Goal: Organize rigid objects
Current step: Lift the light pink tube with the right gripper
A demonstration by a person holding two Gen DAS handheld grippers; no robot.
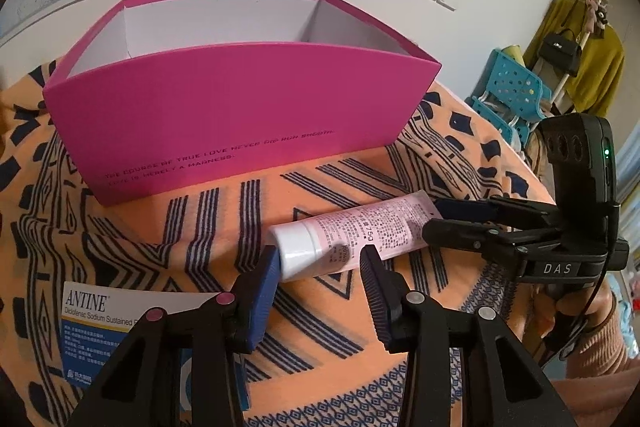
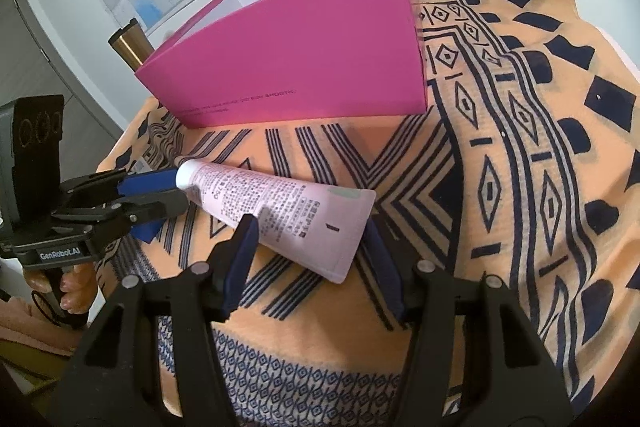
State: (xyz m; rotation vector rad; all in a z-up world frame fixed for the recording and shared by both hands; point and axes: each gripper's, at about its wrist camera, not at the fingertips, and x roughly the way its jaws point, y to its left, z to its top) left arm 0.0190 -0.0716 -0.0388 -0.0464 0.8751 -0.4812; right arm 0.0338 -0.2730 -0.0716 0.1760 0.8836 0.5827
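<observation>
Pink tube (image 1: 352, 239) on the patterned cloth (image 1: 208, 227) before the magenta box (image 1: 240, 111) — both grippers straddling it.
Left gripper (image 1: 320, 267) flanks its cap, right gripper (image 2: 308, 239) its flat end, grip unclear; only the left view shows the medicine carton (image 1: 104, 327) — only the right, a brass cylinder (image 2: 130, 45).

Both wrist views look down-forward, close over patterned cloth (image 1: 224, 211). Left faces tube (image 1: 352, 235) cap end, right faces crimped end; both share pink box (image 2: 296, 63).
</observation>
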